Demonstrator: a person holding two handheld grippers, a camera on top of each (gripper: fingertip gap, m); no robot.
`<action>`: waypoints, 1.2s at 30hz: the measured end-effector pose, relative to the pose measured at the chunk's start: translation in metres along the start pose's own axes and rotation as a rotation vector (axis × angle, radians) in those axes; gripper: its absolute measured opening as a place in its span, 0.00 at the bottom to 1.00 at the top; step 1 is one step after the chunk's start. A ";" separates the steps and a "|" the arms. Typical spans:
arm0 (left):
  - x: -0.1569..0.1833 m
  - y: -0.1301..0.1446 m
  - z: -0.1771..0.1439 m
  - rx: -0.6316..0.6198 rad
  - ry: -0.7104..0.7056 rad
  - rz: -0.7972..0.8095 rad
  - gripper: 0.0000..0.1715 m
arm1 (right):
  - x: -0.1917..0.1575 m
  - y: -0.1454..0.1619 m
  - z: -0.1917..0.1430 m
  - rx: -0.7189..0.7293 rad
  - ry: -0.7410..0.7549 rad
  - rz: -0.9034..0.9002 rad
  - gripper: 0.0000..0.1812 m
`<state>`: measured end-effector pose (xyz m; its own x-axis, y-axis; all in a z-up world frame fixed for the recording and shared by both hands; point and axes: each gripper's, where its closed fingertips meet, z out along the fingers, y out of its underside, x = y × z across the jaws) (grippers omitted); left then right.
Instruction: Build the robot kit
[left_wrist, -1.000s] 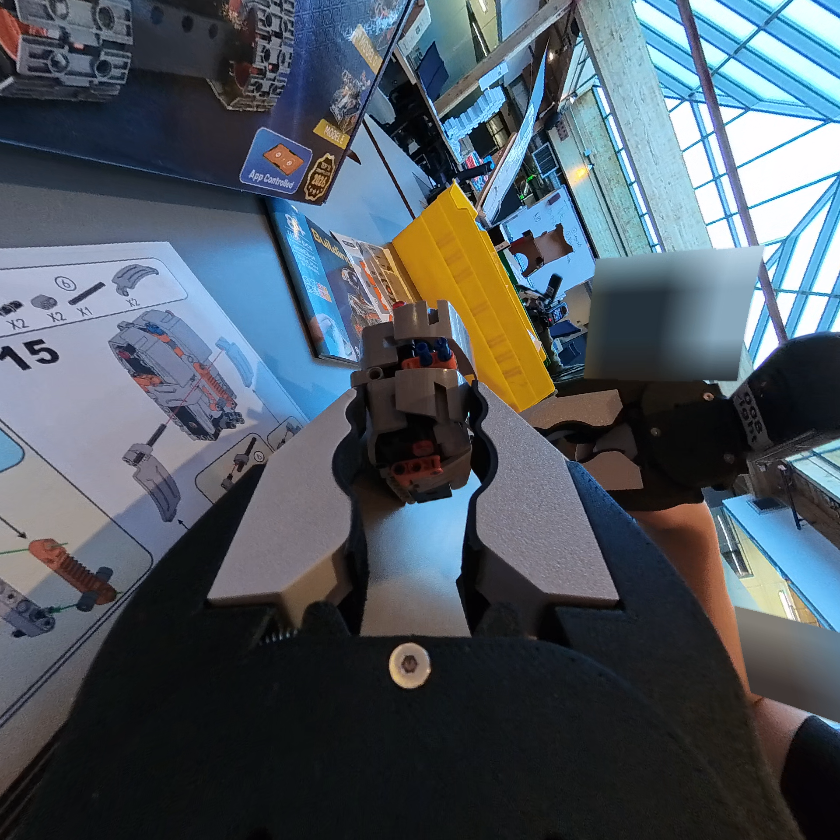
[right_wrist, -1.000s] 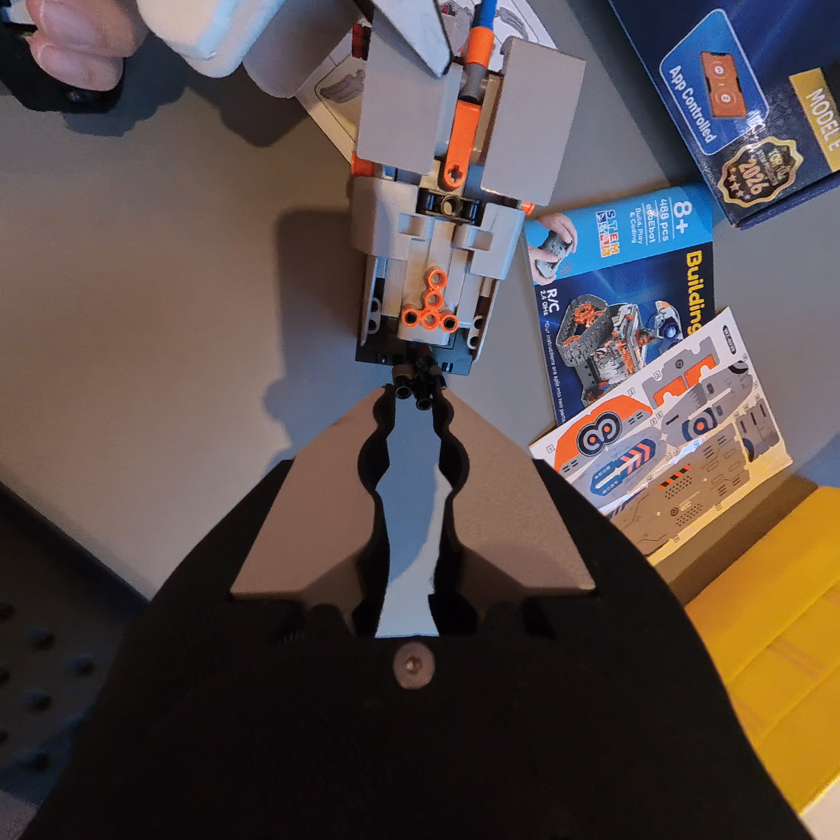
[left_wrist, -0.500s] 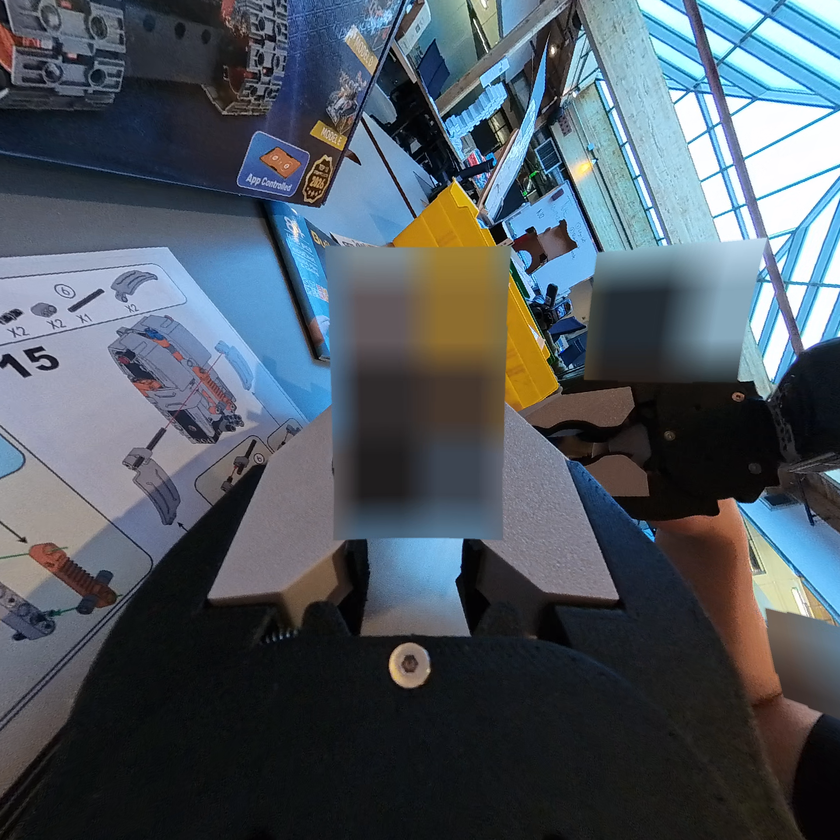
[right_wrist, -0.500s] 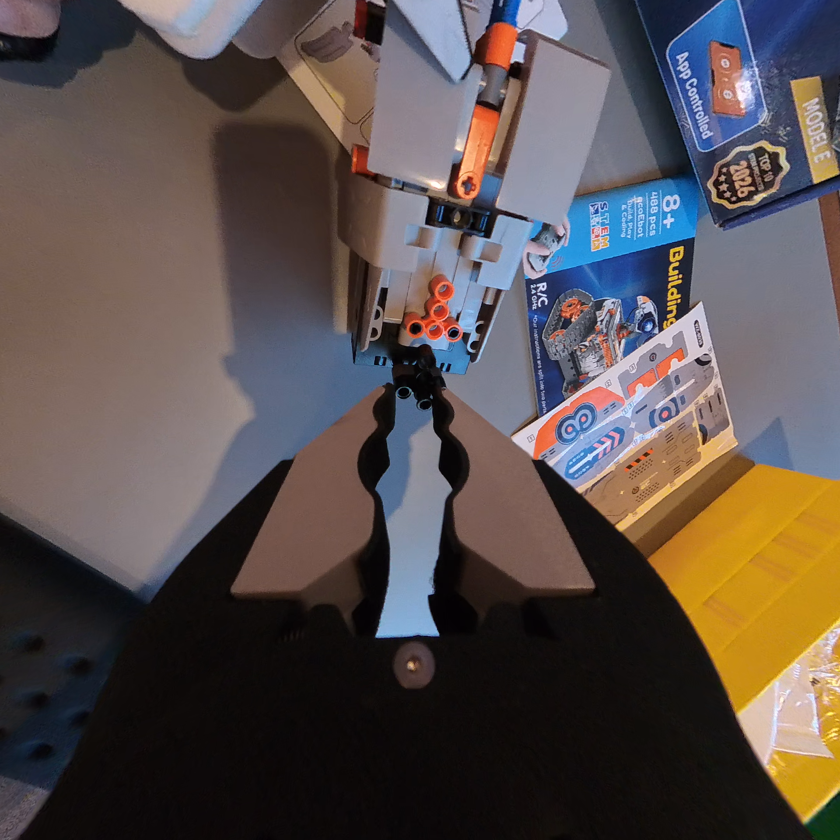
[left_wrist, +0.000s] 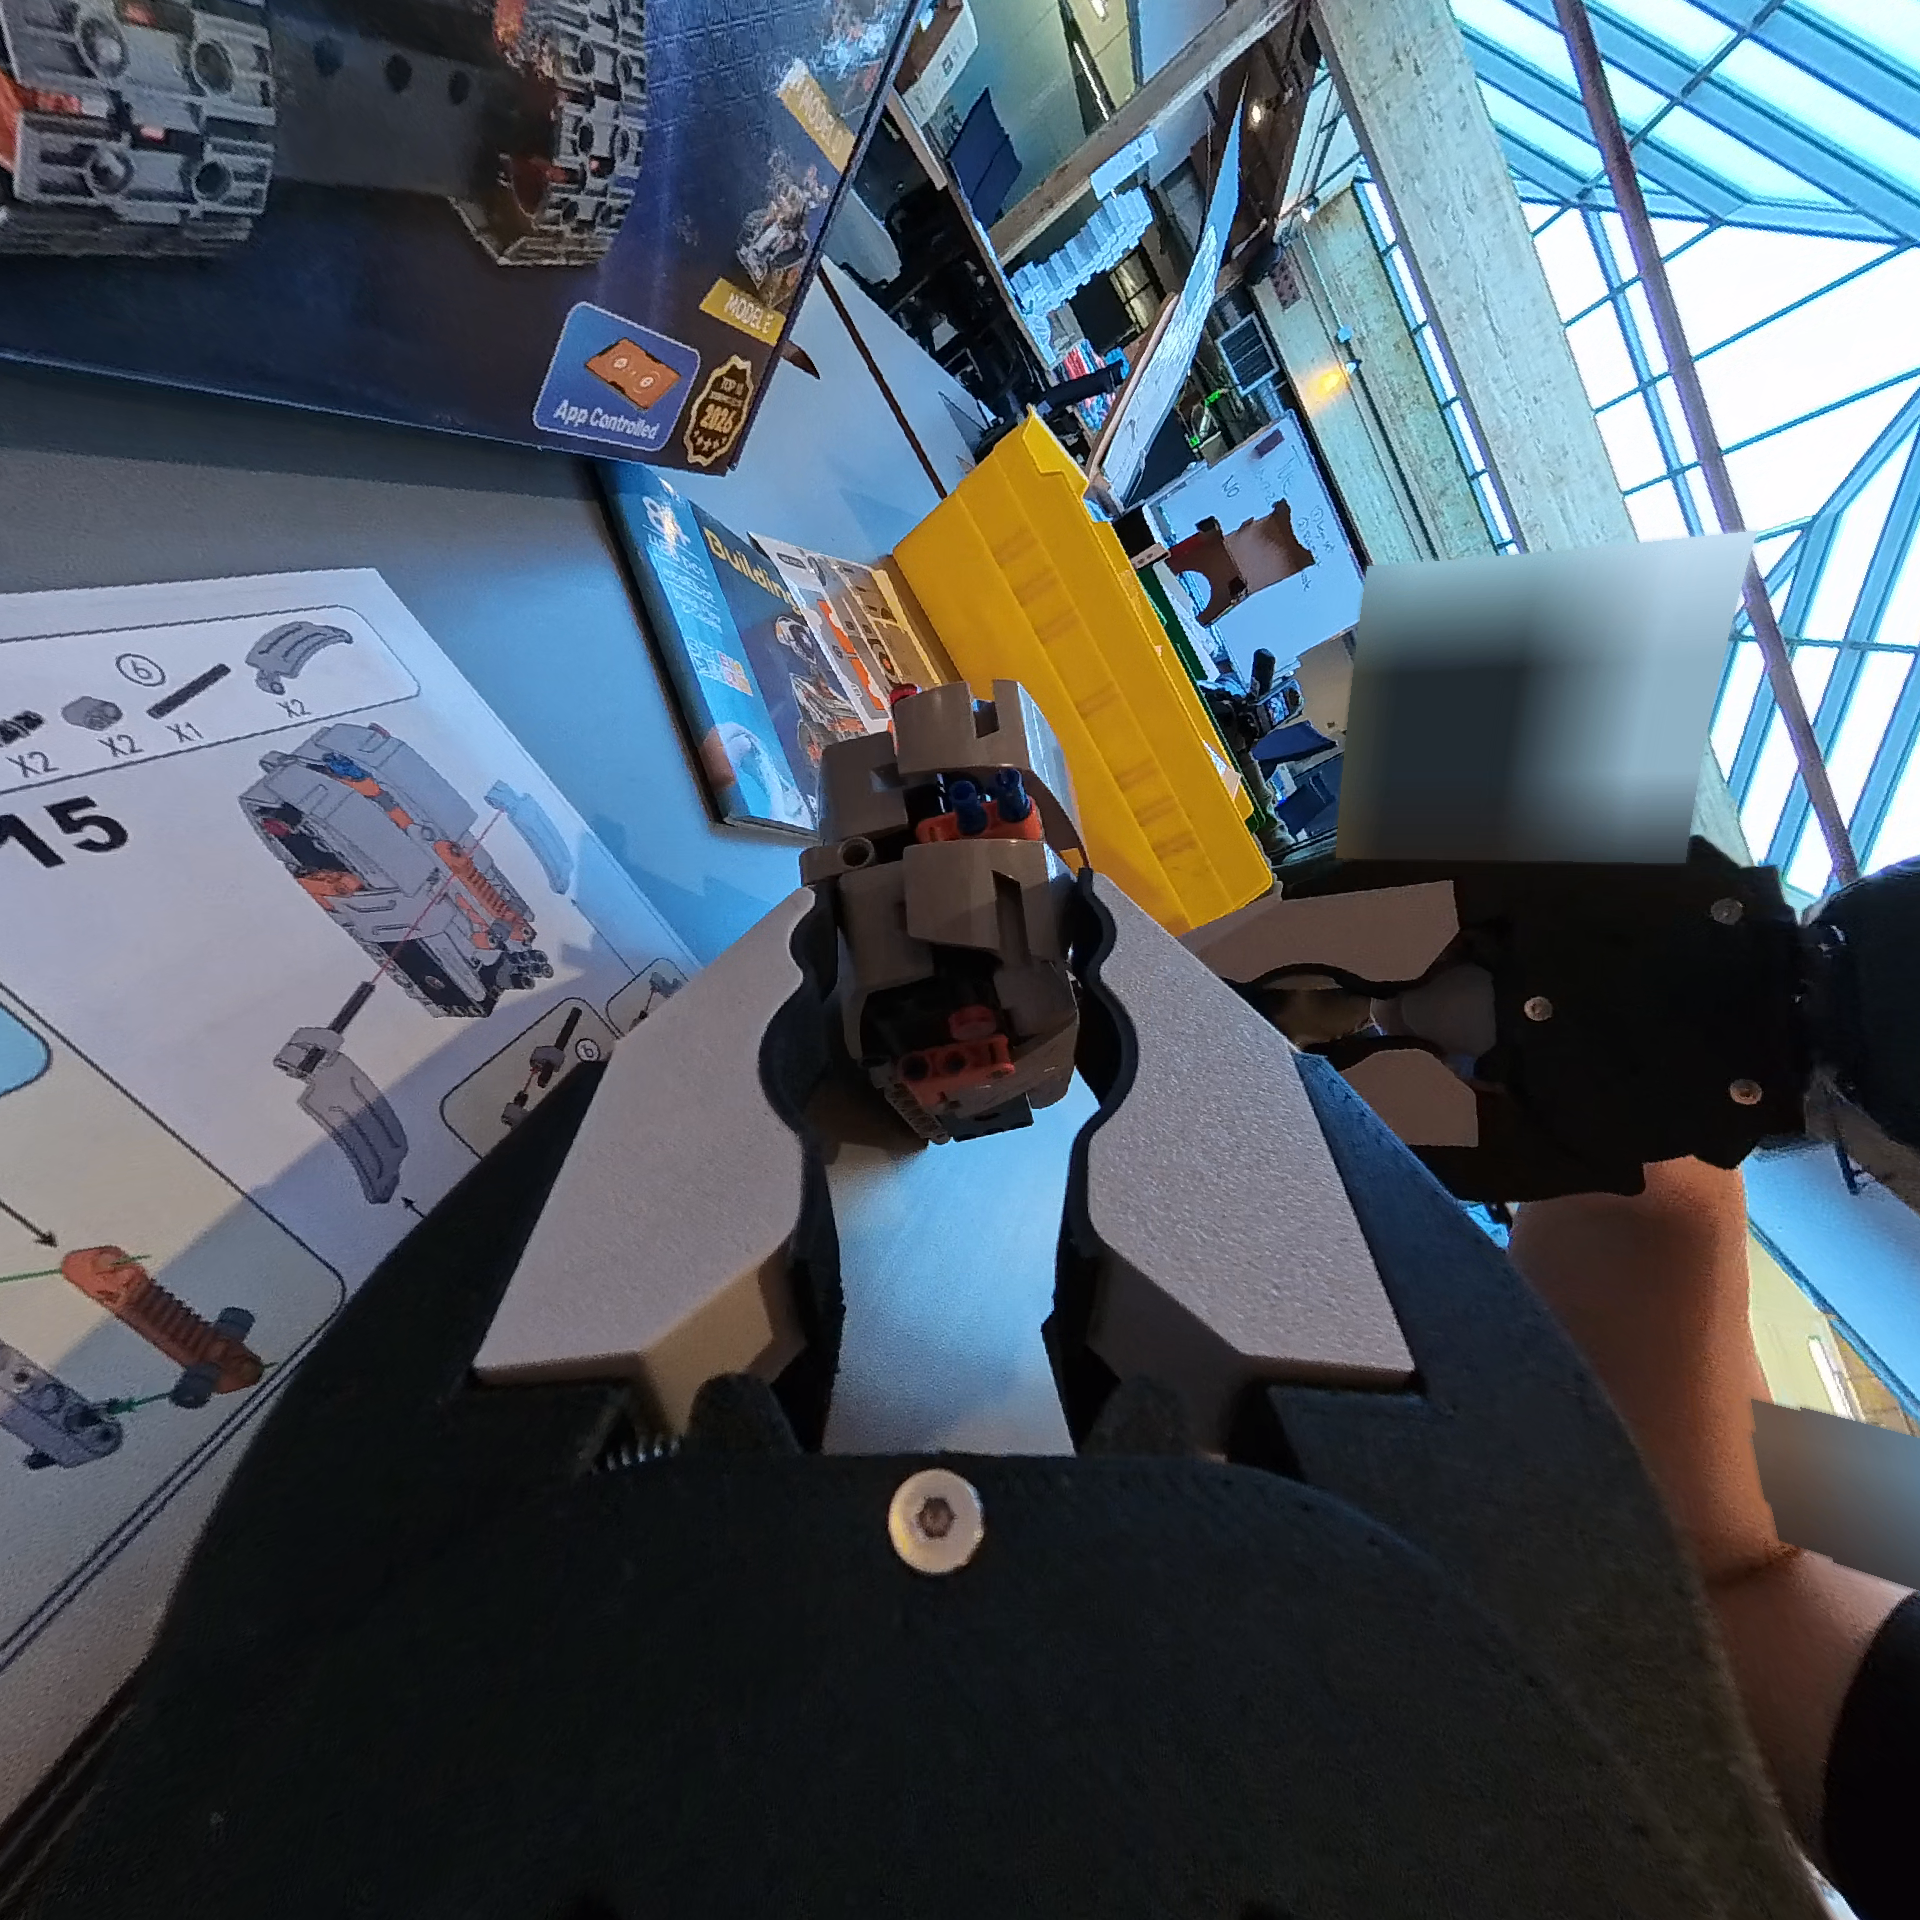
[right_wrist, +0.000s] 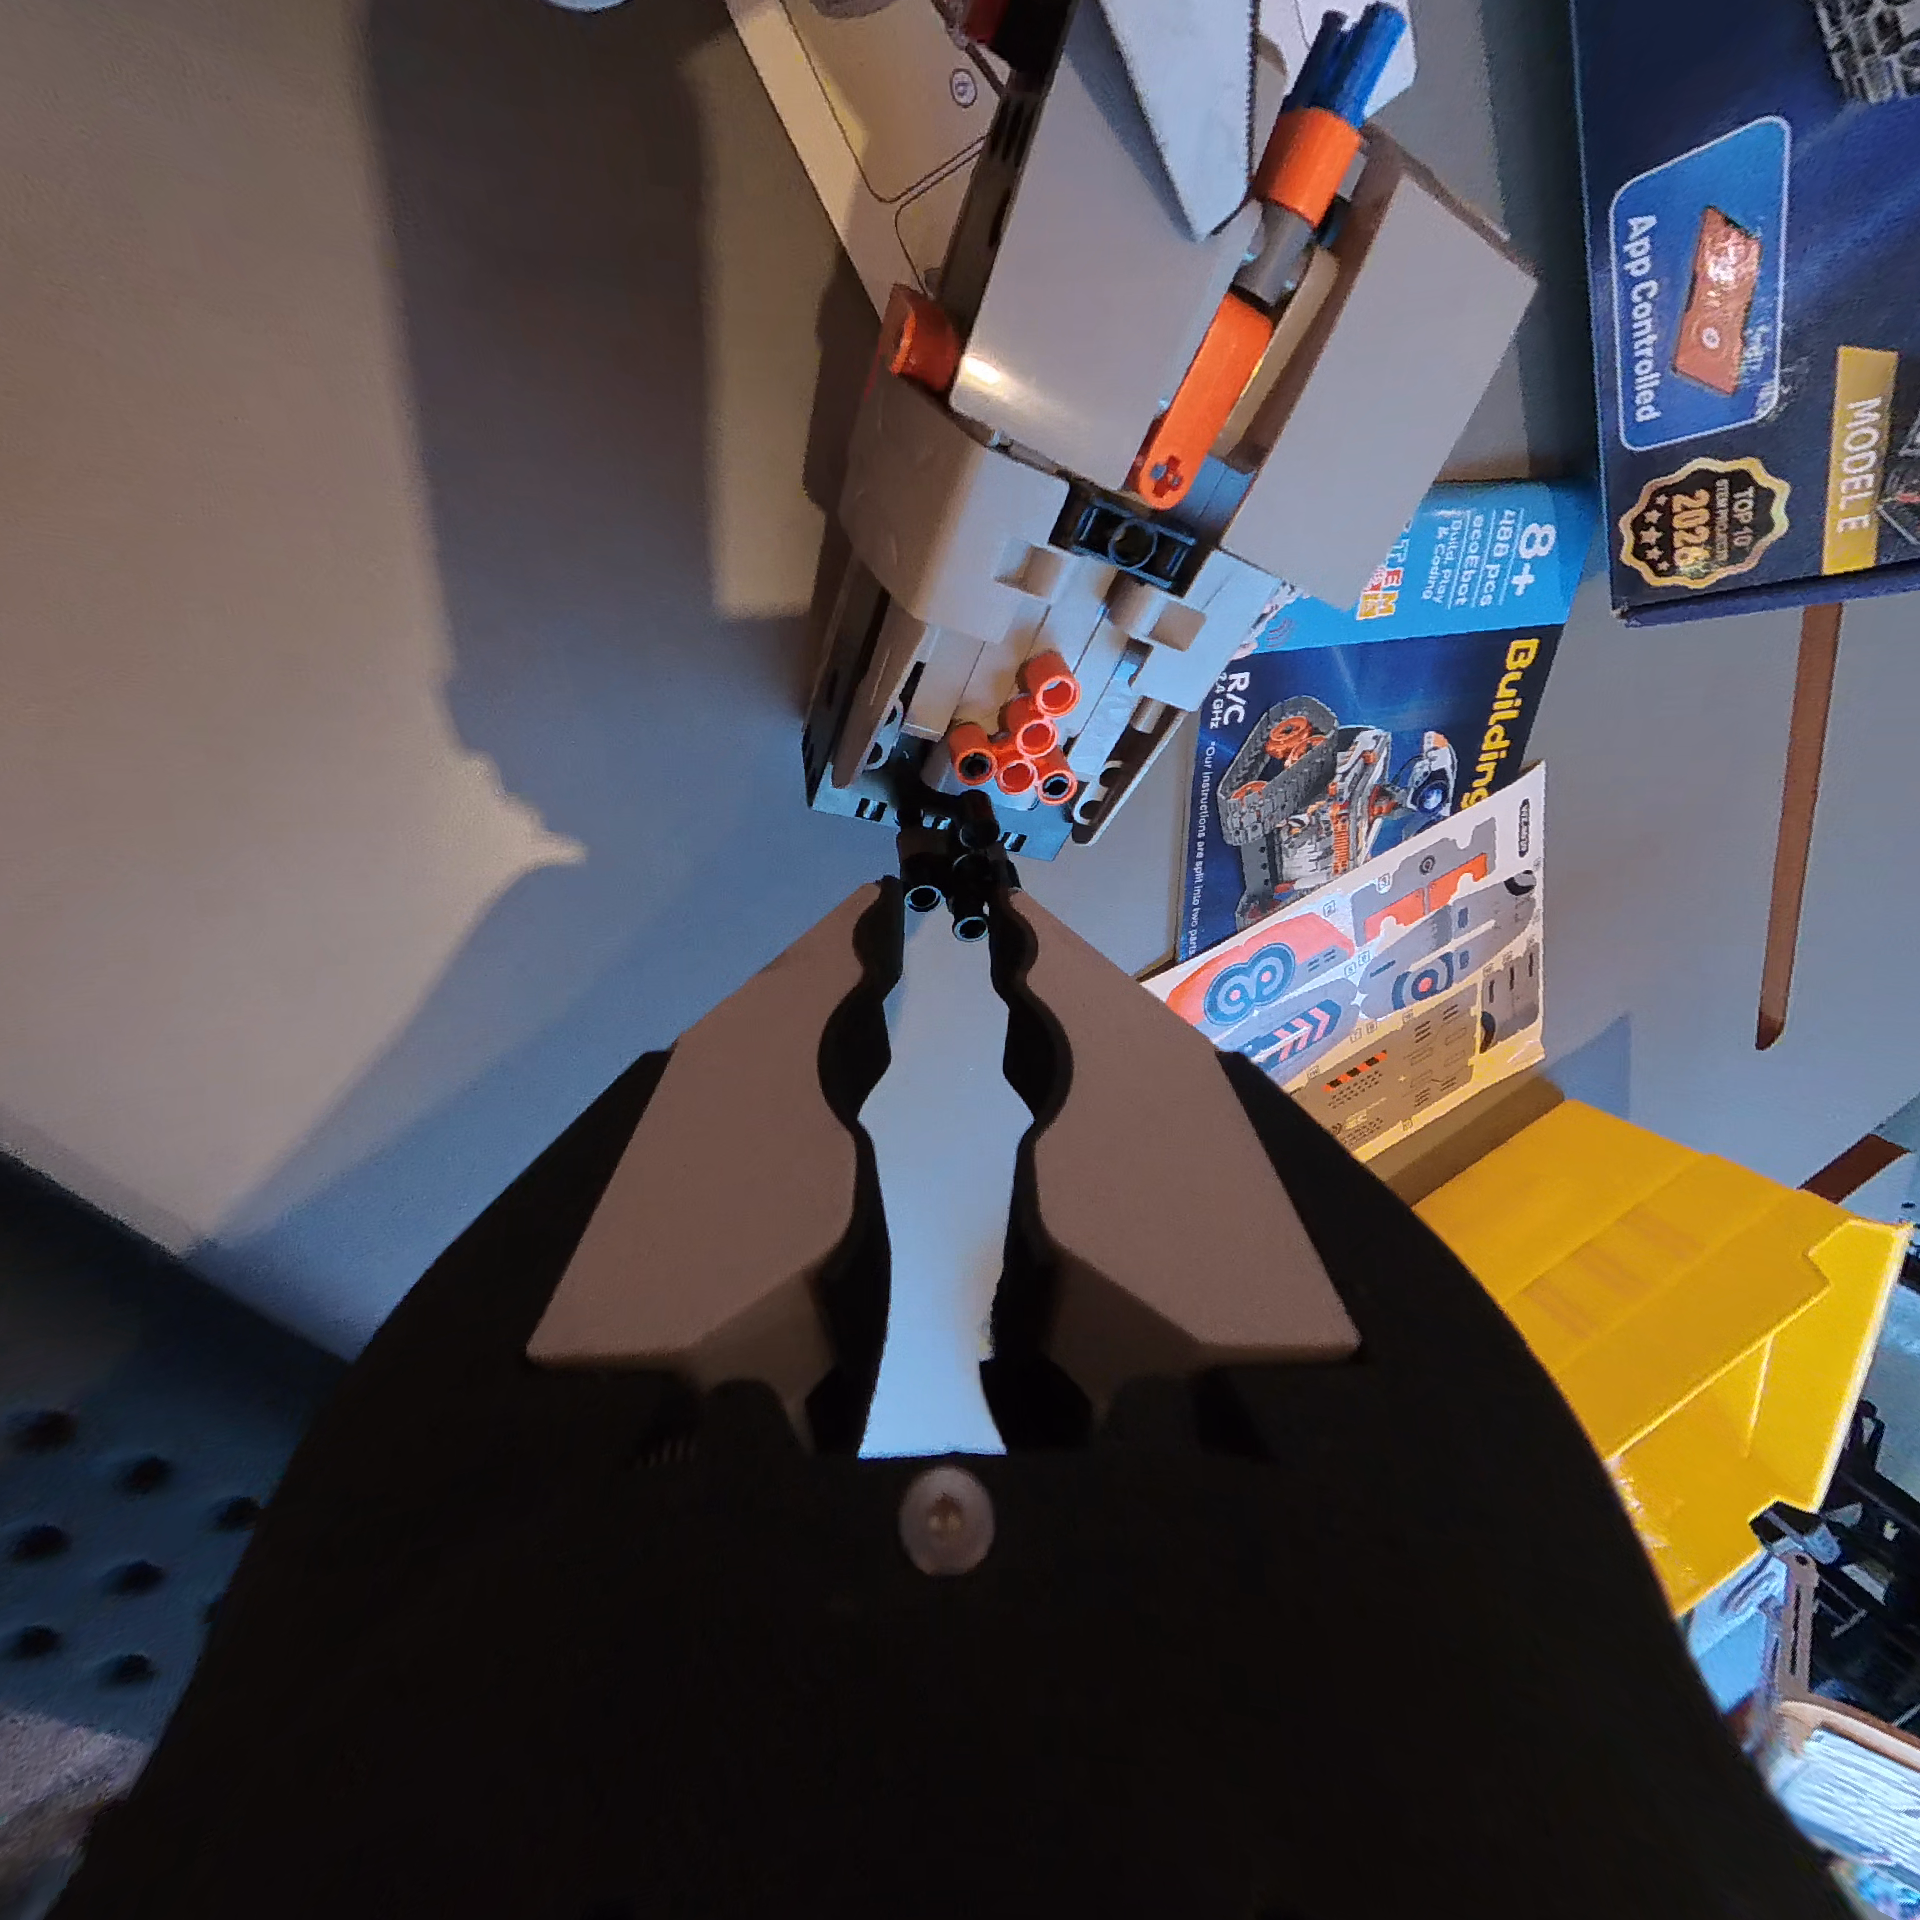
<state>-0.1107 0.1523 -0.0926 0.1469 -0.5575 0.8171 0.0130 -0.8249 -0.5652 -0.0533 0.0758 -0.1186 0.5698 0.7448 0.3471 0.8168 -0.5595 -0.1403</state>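
My left gripper (left_wrist: 945, 904) is shut on a grey brick model (left_wrist: 951, 935) with orange and blue parts and holds it above the grey table (left_wrist: 468, 520). In the right wrist view the model (right_wrist: 1091, 468) hangs tilted, with a left finger (right_wrist: 1174, 104) at its top. My right gripper (right_wrist: 951, 899) is shut on a small black connector piece (right_wrist: 951, 904) at its fingertips. The piece touches the model's lower end, just below an orange connector (right_wrist: 1023, 738). The right gripper (left_wrist: 1278, 997) also shows beside the model in the left wrist view.
A white instruction sheet (left_wrist: 260, 935), a dark blue box (left_wrist: 416, 208), a blue booklet (right_wrist: 1382, 727) and a sticker sheet (right_wrist: 1382, 966) lie on the table. A yellow bin (right_wrist: 1662, 1351) stands to the right. A dark perforated surface (right_wrist: 83, 1538) lies past the table edge. The grippers' ends are close to 10 cm from one another.
In the right wrist view the model has tilted and come closer, and the bin has swung further into view. The black piece stays at the model's end. The left view is almost unchanged.
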 end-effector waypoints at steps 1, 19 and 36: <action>0.000 0.000 0.000 0.000 -0.001 0.001 0.25 | 0.000 0.000 0.000 -0.003 -0.003 -0.006 0.08; -0.001 -0.001 0.000 0.015 0.008 -0.009 0.24 | 0.002 -0.001 0.002 -0.023 -0.004 0.138 0.08; -0.003 -0.003 0.000 0.029 0.014 -0.020 0.24 | 0.005 -0.006 0.002 0.015 0.032 0.172 0.08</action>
<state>-0.1117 0.1566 -0.0938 0.1325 -0.5420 0.8299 0.0446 -0.8332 -0.5512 -0.0554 0.0839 -0.1182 0.6985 0.6262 0.3462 0.7088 -0.6722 -0.2142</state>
